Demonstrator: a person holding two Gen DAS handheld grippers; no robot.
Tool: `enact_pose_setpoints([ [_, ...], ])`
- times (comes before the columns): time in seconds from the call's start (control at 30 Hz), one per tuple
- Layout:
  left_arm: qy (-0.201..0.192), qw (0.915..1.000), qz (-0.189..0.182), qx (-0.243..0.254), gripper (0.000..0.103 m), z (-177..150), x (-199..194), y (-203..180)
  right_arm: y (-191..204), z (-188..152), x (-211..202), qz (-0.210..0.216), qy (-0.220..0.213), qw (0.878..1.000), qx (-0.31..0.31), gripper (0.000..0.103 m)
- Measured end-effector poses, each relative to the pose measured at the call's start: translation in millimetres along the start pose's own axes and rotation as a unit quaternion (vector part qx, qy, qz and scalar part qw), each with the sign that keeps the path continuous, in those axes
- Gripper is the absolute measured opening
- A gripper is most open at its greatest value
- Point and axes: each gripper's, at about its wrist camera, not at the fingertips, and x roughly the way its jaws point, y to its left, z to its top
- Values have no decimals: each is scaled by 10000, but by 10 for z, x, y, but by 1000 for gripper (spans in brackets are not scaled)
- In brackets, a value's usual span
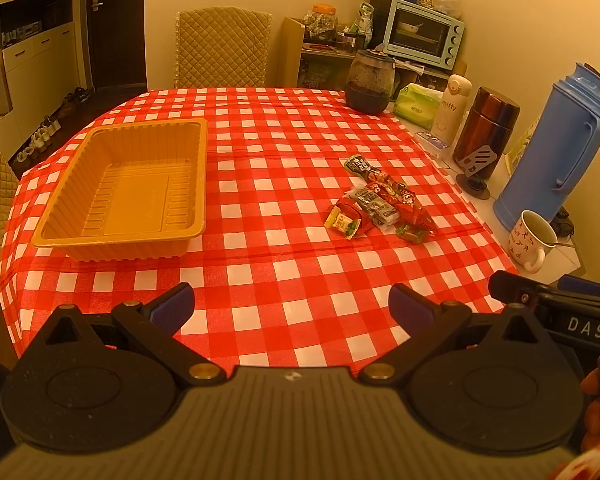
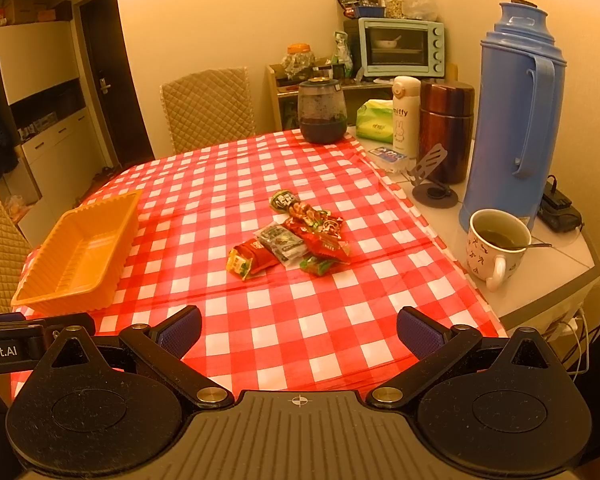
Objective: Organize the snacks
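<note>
Two grippers are held above the near edge of the table, side by side. The left gripper [image 1: 291,303] has its jaws spread wide with nothing between them; its blue pads [image 1: 171,307] face only checked cloth. The right gripper [image 2: 299,327] is likewise spread apart and empty.

The snack pile [image 2: 290,238] lies on the red-and-white checked tablecloth [image 1: 284,264], right of centre and well apart from both grippers. The packets touch and overlap. Taken as a group, the pile's long axis runs diagonally, from the far-left end toward the near-right end. At the far end sits a dark green packet [image 1: 357,164]. Red wrappers [image 1: 404,200] fill the middle. A long dark packet [image 2: 281,242] lies across the pile on roughly the same diagonal. At the near-left end lies a small yellow packet [image 1: 342,225], and at the near-right end a small green-wrapped sweet [image 1: 412,235].

The orange tray [image 1: 120,188] stands on the left part of the cloth, well apart from the pile. It is rectangular, with ribbed walls, and its long axis runs from near to far.

Off the cloth, on the bare right side of the table: a blue thermos [image 2: 518,108], a patterned mug [image 2: 496,248] holding liquid and a spoon, a brown canister [image 2: 446,128], and a white bottle [image 2: 406,116].
</note>
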Motion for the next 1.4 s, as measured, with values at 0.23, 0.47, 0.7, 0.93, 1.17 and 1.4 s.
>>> enact_pose_setpoints([
  [0.23, -3, 10000, -2, 3, 102, -2, -1, 1, 4, 0, -1, -7, 1, 10000, 0, 103],
  [0.47, -10, 10000, 3, -7, 102, 6, -13, 1, 5, -2, -1, -6, -2, 10000, -2, 103],
  [0.7, -11, 10000, -6, -10, 102, 9, -16, 6, 2, -1, -3, -7, -4, 10000, 2, 103],
  [0.93, -16, 10000, -1, -8, 102, 1, -14, 6, 4, -5, -3, -13, -6, 10000, 11, 103],
  [1.17, -13, 10000, -14, -18, 102, 6, -16, 10, 2, -7, -3, -10, -7, 10000, 11, 103],
  [1.4, -24, 10000, -9, -23, 102, 28, -32, -1, 1, -9, -2, -10, -7, 10000, 18, 103],
])
